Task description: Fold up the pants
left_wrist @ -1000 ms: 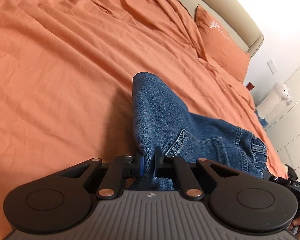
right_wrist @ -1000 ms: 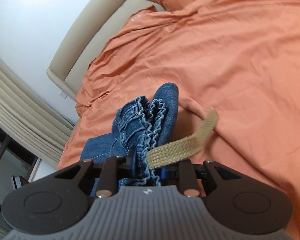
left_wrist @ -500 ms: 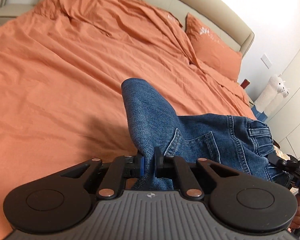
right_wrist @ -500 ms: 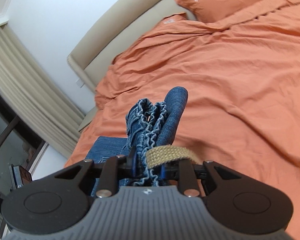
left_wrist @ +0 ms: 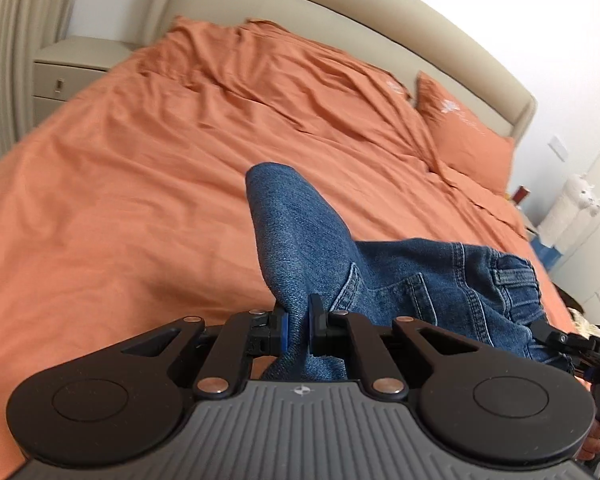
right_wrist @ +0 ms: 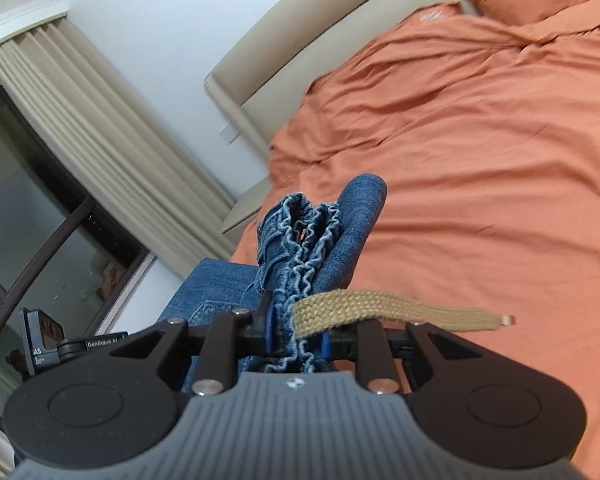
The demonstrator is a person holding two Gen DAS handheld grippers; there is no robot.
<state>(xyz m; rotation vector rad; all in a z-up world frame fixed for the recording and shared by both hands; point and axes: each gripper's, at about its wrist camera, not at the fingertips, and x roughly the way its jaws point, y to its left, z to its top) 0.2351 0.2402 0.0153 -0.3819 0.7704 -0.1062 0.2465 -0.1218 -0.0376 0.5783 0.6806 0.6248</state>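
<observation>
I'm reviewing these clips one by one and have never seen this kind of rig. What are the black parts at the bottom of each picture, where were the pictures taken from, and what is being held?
There is no robot: a person carries a hand-held gripper in each hand, and a wide-angle camera on each looks forward along its two fingers. The black and grey parts at the bottom are the tool's own body.

One picture comes from the left hand-held gripper, shut on a fold of the blue denim pants. The other comes from the right hand-held gripper, shut on the pants' gathered elastic waistband, with a tan woven strap sticking out sideways.

Behind lies a bed with a rumpled orange sheet, an orange pillow and a beige padded headboard.
</observation>
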